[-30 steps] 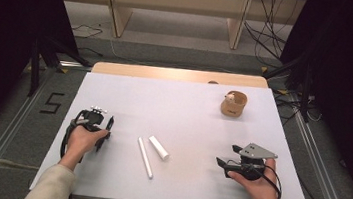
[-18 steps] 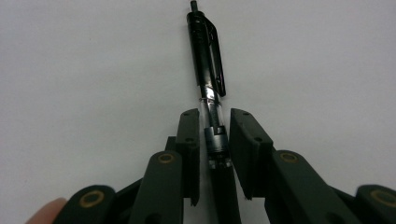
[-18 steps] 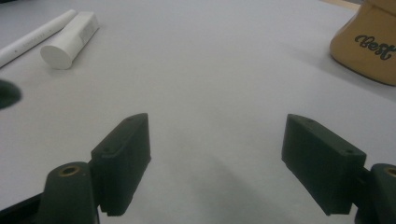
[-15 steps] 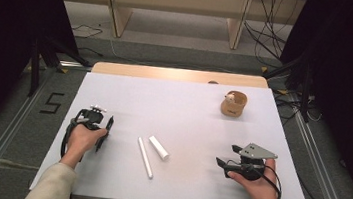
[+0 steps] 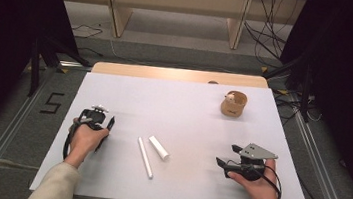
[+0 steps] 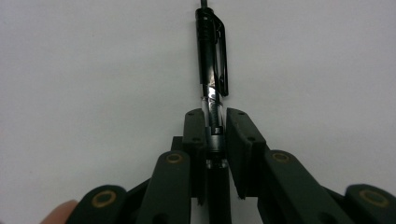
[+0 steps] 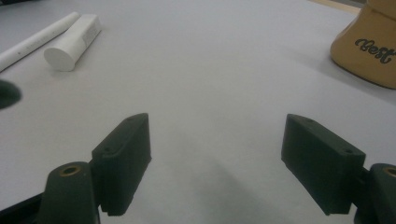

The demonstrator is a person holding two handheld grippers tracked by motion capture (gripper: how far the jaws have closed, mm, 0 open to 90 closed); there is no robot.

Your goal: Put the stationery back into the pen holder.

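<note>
A black click pen (image 6: 212,56) with a clear barrel lies on the white table top (image 5: 183,110), pointing away from my left gripper (image 6: 215,116). Its jaws have just been closing and now press on the pen's barrel from both sides. In the high view the left gripper (image 5: 96,118) rests at the table's left, under a hand. My right gripper (image 5: 226,154) sits low at the front right, jaws wide apart. Nothing lies between the right gripper's (image 7: 217,135) pads.
A thin white stick (image 5: 145,157) and a short thick white cylinder (image 5: 158,148) lie side by side in the front middle. The cylinder (image 7: 74,42) is far left of the right jaws. A tan holder (image 5: 234,104) with dark lettering (image 7: 373,46) stands at the back right.
</note>
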